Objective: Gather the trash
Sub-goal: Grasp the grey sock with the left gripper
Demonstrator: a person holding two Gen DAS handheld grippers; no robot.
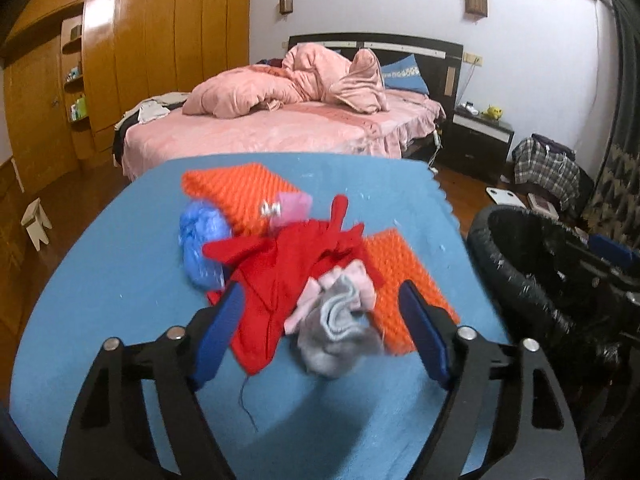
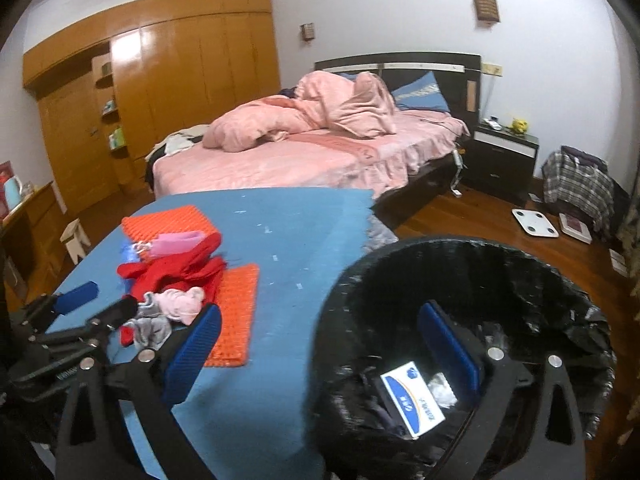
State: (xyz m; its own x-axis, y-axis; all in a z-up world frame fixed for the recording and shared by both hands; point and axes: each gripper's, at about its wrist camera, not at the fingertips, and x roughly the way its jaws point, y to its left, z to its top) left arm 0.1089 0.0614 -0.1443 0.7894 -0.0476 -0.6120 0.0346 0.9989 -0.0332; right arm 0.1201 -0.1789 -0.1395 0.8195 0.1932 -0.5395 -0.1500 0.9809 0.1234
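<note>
Left hand-held gripper (image 1: 322,312) stands spread above the blue bench (image 1: 120,264), pads clear of the grey-and-pink sock bundle (image 1: 340,320) lying between them; nothing is pinched. Right hand-held gripper (image 2: 320,344) is spread wide and empty, one finger over the black-lined trash bin (image 2: 520,276), where a white-and-blue card (image 2: 412,400) already lies. Judgement: the left should descend squarely and close on the sock bundle alone, since the red cloth (image 1: 288,268) beneath could lift with it. Beyond lie orange mats (image 1: 240,188) and a blue plastic wad (image 1: 202,240). The bin stands just beside the bench's right edge, so the carry is short and unobstructed. The bed (image 2: 280,160) lies well beyond.
</note>
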